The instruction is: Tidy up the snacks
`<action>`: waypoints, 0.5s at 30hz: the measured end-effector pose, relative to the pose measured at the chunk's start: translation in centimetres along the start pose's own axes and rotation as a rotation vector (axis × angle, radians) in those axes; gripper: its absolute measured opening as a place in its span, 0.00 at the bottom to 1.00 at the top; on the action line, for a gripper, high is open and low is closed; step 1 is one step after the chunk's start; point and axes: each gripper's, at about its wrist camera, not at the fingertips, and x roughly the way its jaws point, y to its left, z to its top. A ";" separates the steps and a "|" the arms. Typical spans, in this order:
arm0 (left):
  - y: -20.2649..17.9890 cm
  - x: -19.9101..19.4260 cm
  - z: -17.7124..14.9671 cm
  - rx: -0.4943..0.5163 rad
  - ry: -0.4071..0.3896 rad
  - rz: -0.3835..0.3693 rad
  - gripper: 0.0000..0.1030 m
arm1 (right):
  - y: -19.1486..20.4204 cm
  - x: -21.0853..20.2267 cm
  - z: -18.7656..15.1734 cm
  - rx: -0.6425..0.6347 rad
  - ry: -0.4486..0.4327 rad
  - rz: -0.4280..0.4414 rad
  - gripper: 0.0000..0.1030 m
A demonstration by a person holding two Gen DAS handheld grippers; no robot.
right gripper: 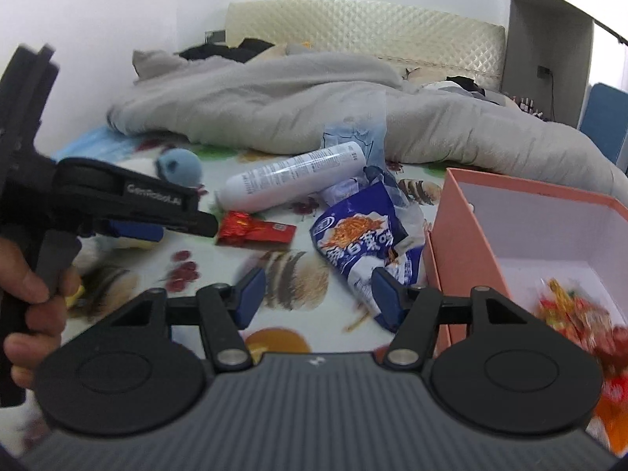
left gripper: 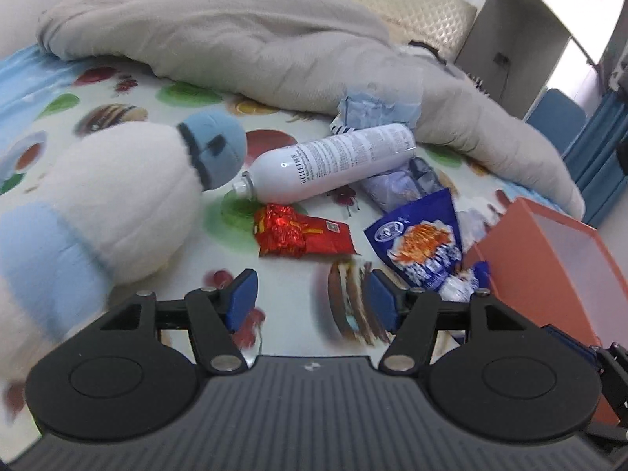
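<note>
In the left wrist view my left gripper [left gripper: 313, 300] is open over the printed bedsheet [left gripper: 219, 219], with nothing between its blue pads. Just beyond it lie a red snack packet [left gripper: 302, 235] and, to the right, a blue snack bag [left gripper: 422, 243]. In the right wrist view my right gripper [right gripper: 318, 296] is also open and holds nothing. Its right finger overlaps the near end of the blue bag [right gripper: 361, 247]. The red packet [right gripper: 255, 231] lies to the left, close to the tip of the left gripper [right gripper: 176, 227]. A pink box [right gripper: 463, 235] at the right holds snack packets [right gripper: 577, 306].
A white spray bottle [left gripper: 333, 165] lies behind the snacks, beside crumpled blue wrapping [left gripper: 376, 110]. A white and blue plush toy [left gripper: 117, 204] fills the left. A grey blanket [left gripper: 235, 39] covers the far bed. A person's hand [right gripper: 31, 294] grips the left gripper's handle.
</note>
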 end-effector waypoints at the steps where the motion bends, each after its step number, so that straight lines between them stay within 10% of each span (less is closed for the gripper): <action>1: -0.1 1.0 0.3 0.004 0.005 0.006 0.66 | 0.0 1.0 0.1 -0.019 0.005 -0.008 0.60; 15: -1.0 8.7 2.3 0.068 -0.042 0.104 0.66 | -1.0 9.6 1.3 -0.116 0.090 -0.063 0.64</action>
